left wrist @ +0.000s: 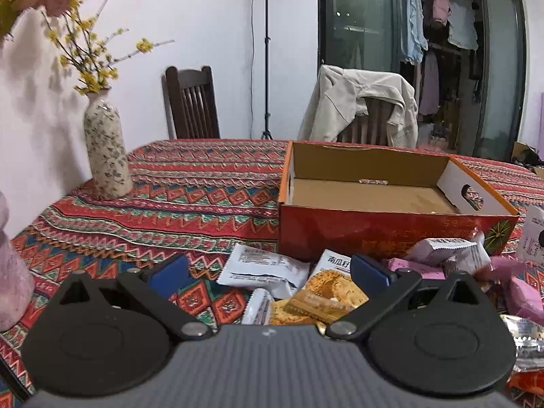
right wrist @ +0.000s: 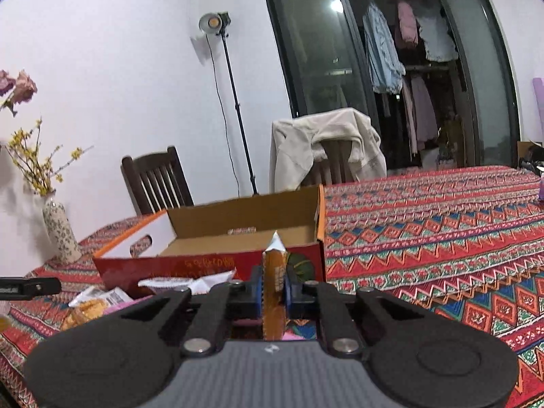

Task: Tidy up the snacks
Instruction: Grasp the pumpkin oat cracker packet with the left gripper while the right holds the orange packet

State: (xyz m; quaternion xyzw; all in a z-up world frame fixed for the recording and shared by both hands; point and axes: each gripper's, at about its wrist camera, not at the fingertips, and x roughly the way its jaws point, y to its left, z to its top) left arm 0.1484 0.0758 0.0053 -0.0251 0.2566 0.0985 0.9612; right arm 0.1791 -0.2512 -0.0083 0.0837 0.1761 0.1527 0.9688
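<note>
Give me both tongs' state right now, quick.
Left tongs: open, holding nothing, above the loose snack packets.
Right tongs: shut on a slim orange snack packet with a white crimped end, in front of the empty red cardboard box.

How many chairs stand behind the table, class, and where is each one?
2. A bare dark wooden chair stands at the far edge near the floral vase. The second chair, to its right behind the red box, is draped with a beige jacket. Others may be out of view.
</note>
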